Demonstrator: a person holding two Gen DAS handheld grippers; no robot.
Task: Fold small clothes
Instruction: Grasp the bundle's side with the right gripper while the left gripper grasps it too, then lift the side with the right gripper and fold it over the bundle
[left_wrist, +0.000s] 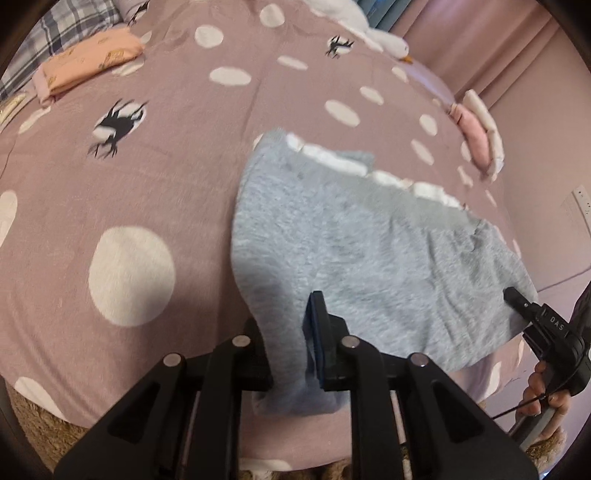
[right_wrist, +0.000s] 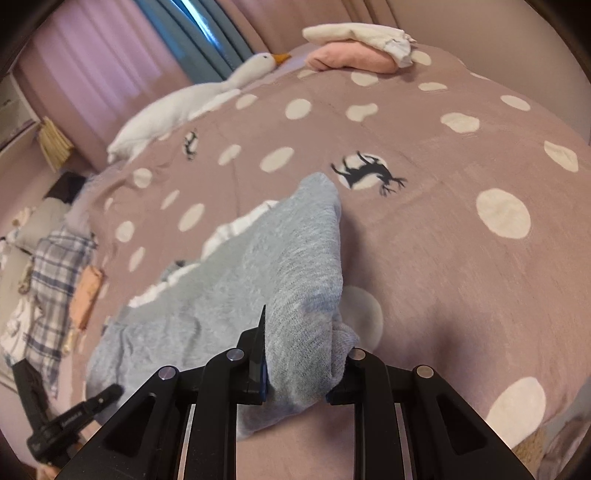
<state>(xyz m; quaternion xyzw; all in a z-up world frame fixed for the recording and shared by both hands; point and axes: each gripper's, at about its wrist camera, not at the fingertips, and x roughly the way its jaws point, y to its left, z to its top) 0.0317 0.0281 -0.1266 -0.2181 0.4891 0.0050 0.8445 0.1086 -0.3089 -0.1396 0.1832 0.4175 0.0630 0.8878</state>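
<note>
Both grippers are clamped on the near hem of the grey garment (left_wrist: 354, 236), one corner each: left gripper (left_wrist: 291, 354) pinches the left corner, right gripper (right_wrist: 295, 373) the right corner, fabric bunched between the pads in both wrist views. The garment is lifted at the near edge and drapes away over the dotted bedspread (left_wrist: 129, 177), w/ its white frilled edge (left_wrist: 332, 158) at the far end. Long axis runs roughly left-right between the two grips; the far edge lies straight ahead of both, so neither hand is nearer. Next move, I'd judge, carries the near hem fwd onto the frilled edge. Folded pink pile (right_wrist: 351, 55) sits well apart, far corner.
</note>
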